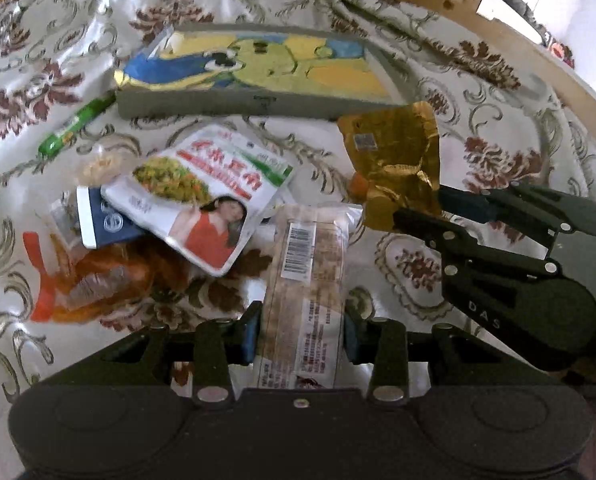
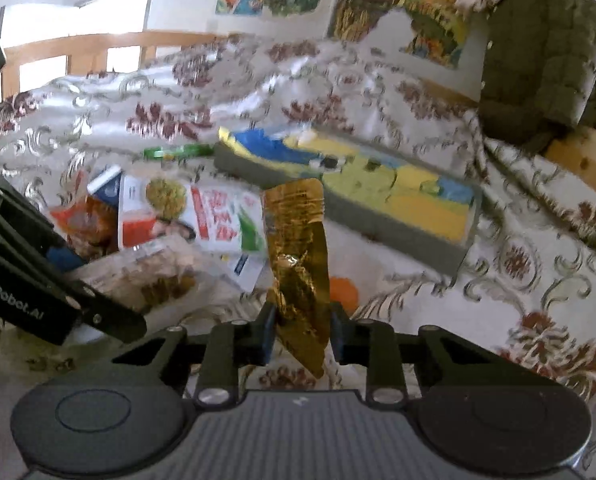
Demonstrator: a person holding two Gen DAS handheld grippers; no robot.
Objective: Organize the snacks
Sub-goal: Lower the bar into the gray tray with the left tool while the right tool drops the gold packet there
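Left gripper (image 1: 302,334) is clamped on a clear cracker pack (image 1: 308,280), just in front of the cartoon box (image 1: 257,68). Right gripper (image 2: 302,334) pinches a gold foil pouch (image 2: 298,248). Only the right wrist view catches wall posters (image 2: 398,8).

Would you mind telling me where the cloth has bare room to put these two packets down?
Bare cloth lies right of the clear biscuit packet, below the gold pouch, and beyond the box. The white packet, blue packet and orange packet crowd the left.
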